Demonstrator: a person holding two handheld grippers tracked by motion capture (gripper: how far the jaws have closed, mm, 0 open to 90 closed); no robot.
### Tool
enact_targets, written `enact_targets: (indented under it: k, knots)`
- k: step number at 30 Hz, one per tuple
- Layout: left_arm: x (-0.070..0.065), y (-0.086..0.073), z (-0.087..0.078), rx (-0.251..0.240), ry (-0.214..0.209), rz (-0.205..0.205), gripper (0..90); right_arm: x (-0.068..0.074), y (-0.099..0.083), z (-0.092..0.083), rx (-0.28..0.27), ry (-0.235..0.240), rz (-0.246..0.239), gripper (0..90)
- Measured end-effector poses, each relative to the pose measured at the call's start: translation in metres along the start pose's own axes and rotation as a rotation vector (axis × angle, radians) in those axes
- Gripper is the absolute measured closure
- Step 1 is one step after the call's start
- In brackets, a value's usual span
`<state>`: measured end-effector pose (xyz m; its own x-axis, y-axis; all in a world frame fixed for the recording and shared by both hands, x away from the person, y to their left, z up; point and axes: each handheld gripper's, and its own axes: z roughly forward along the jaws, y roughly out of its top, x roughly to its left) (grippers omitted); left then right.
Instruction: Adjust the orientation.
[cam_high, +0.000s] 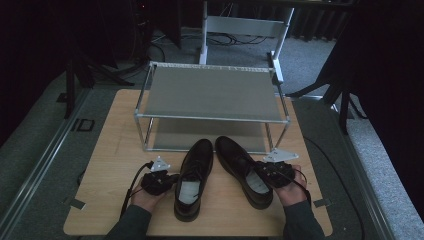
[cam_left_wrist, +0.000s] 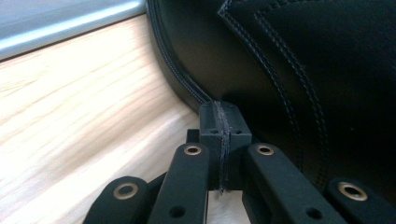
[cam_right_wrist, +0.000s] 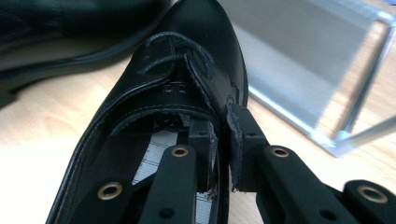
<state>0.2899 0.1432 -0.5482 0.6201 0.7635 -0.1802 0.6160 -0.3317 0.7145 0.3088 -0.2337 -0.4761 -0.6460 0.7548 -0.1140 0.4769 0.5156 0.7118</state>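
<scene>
metal shoe rack (cam_high: 210, 95) (two shelves), wooden table (cam_high: 107, 170)

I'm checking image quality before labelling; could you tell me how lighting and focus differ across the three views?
High view: dim and underexposed, both shoes dark. Left gripper view: bright, table grain streaky and soft. Right gripper view: laces sharp, rack behind blurred and pale.

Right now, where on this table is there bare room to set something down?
The flat grey top shelf of the metal rack is bare, and so is the lower shelf. Bare wood lies at the light wooden tabletop's left edge beside the rack. Crowded: the front, with two black leather lace-up shoes and both grippers.
</scene>
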Motion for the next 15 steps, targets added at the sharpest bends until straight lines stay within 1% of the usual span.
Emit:
enact_targets:
  k: [1,3,6,8,11,12,15]
  knots:
    - [-0.002,0.0,0.0,0.0,0.001,0.005,89.7,0.002,0.0,0.0,0.004,0.016,-0.004,81.0]
    - [-0.004,-0.001,0.001,0.0,-0.004,0.004,89.7,0.004,-0.001,-0.001,0.004,0.018,-0.012,81.0]
    - [-0.005,-0.003,-0.001,0.001,-0.015,0.004,89.6,0.003,-0.001,-0.001,0.005,0.022,-0.004,80.9]
    - [-0.006,-0.005,-0.003,0.007,-0.023,0.004,89.0,0.004,-0.001,-0.002,0.009,0.021,-0.009,80.9]
    - [-0.007,-0.012,-0.008,0.013,-0.046,-0.004,84.3,0.005,-0.002,-0.004,0.017,0.031,-0.021,80.9]
    - [-0.009,-0.013,-0.01,0.015,-0.047,0.003,84.2,0.006,-0.003,-0.005,0.018,0.031,-0.024,81.0]
    - [-0.013,-0.016,-0.012,0.014,-0.045,0.005,85.4,0.006,-0.004,-0.006,0.02,0.036,-0.029,80.9]
